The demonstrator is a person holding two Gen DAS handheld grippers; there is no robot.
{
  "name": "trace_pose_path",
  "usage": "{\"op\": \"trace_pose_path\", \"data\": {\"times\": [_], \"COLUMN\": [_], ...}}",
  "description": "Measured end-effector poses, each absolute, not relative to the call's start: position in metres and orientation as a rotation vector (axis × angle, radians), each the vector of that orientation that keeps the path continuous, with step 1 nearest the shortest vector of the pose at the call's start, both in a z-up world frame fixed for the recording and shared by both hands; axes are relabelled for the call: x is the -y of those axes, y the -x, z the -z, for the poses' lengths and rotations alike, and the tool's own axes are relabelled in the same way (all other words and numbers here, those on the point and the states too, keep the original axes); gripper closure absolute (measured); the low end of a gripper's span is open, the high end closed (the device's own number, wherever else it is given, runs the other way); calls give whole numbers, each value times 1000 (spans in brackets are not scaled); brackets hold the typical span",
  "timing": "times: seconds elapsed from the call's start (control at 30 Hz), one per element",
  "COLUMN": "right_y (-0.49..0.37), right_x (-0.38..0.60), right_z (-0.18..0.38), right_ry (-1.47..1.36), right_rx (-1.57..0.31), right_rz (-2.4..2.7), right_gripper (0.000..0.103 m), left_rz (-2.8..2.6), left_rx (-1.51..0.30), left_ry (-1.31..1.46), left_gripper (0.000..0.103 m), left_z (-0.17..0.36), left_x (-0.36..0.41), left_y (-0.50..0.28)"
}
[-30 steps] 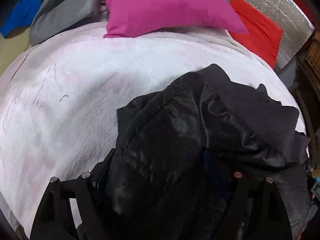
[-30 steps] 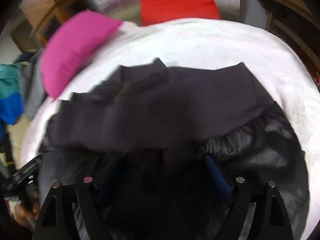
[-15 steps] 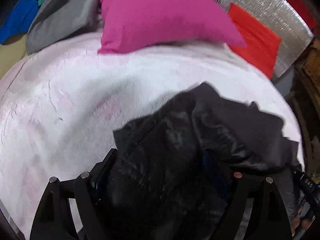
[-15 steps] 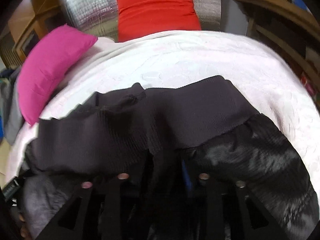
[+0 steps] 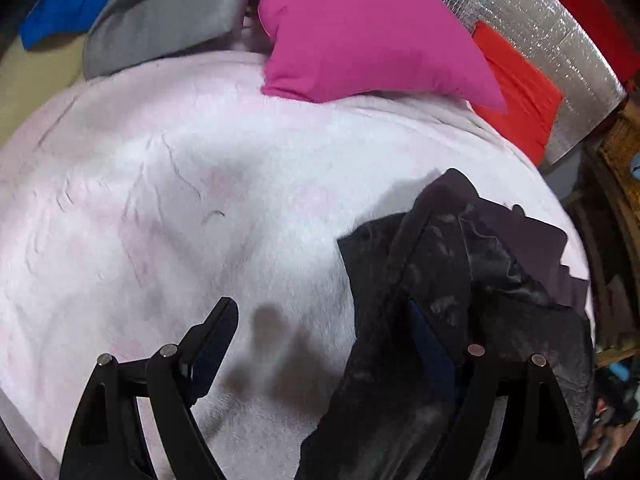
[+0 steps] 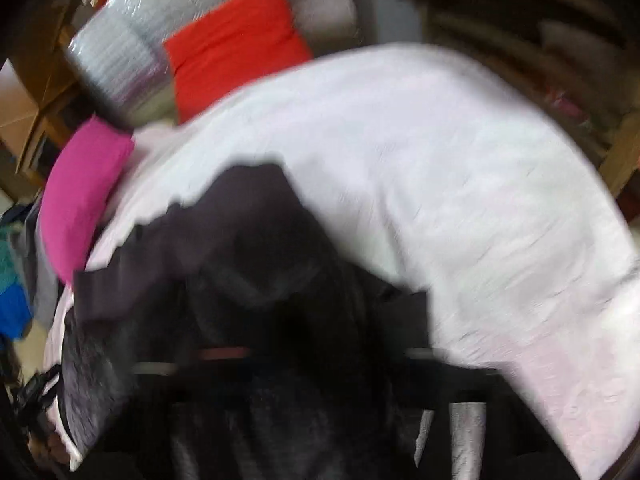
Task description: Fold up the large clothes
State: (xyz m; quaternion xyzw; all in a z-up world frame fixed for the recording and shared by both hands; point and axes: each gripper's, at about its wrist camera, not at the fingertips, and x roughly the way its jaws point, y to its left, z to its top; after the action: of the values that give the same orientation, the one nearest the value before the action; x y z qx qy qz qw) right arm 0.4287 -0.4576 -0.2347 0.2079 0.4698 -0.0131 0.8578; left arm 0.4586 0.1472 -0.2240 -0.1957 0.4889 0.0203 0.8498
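The left gripper (image 5: 324, 332) now stands wide apart over bare blanket (image 5: 160, 200); the black jacket (image 5: 452, 304), earlier between its fingers, drapes only the right finger. The right gripper (image 6: 296, 364), blurred, has just been closing on jacket cloth. No writing is readable.

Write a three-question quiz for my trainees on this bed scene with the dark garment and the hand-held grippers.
1. Multiple choice: what does the dark garment lie on? A) the pale bed cover B) a bare floor C) a chair seat
2. True or false: the left gripper has its jaws wide apart, and the dark garment is draped over one finger only.
3. Short answer: what colour is the cushion in front of the silver panel?

Key: 1 A; 2 true; 3 red.
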Motion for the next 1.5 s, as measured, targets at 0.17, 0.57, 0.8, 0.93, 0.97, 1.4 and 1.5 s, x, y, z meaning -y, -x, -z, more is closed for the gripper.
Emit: {"op": "trace_pose_path", "data": {"times": [0.17, 0.57, 0.8, 0.93, 0.97, 1.4, 1.5], "right_y": [-398, -364, -296, -286, -288, -315, -315], "right_x": [461, 481, 494, 521, 528, 508, 517], "right_z": [196, 215, 184, 199, 207, 254, 259], "right_ry": [-428, -572, -571, -635, -675, -763, -828], "right_rx": [-839, -863, -700, -750, -779, -974, -1000], "right_rz": [105, 145, 125, 130, 97, -30, -42], "right_gripper": [92, 31, 34, 38, 38, 67, 56], "left_rz": [-64, -68, -31, -2, -7, -5, 14], "left_rx": [-995, -1018, -917, -942, -960, -1051, -1059], "left_ry": [377, 378, 332, 235, 207, 319, 360], "left_gripper": [17, 17, 17, 17, 17, 16, 16], "left_z": [229, 232, 203, 202, 206, 232, 224], "left_x": [-139, -137, -133, -119, -117, -133, -142], "left_y": [-455, -446, -406, -395, -394, -400, -400]}}
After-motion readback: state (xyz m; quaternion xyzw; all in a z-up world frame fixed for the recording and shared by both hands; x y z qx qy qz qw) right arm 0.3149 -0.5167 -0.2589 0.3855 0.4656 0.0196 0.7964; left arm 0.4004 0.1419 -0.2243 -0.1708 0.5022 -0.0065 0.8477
